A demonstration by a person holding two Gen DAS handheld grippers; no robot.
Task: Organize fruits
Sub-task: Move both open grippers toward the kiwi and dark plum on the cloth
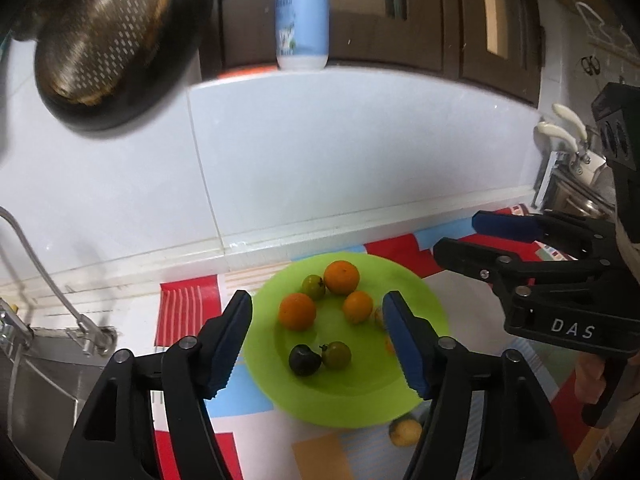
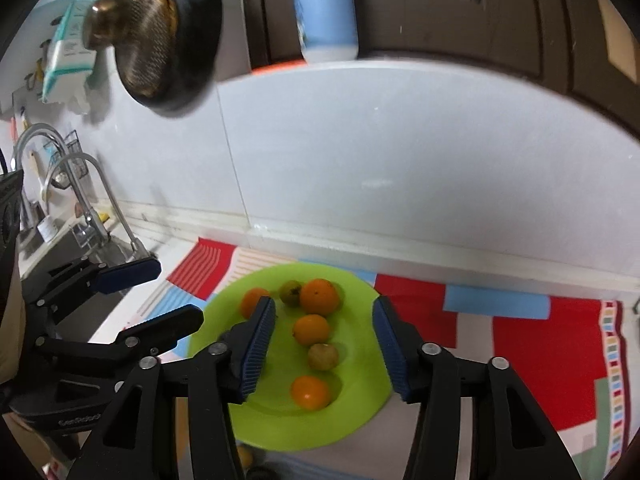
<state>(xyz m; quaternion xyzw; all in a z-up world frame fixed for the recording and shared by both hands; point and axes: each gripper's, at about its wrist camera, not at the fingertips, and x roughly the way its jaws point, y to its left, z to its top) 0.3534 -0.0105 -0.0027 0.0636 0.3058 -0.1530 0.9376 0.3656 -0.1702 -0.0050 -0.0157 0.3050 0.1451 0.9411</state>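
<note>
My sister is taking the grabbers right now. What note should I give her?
Left gripper: jaws open, holding nothing, above the green plate.
Right gripper: jaws open, holding nothing, also above the plate.
On the plate: oranges, including the biggest orange, some greenish fruits, and one dark fruit.
Left to do: one yellowish fruit lies off the plate on the colourful mat, by the plate's near rim. It probably goes on the plate next; the left gripper looks closer.
</note>
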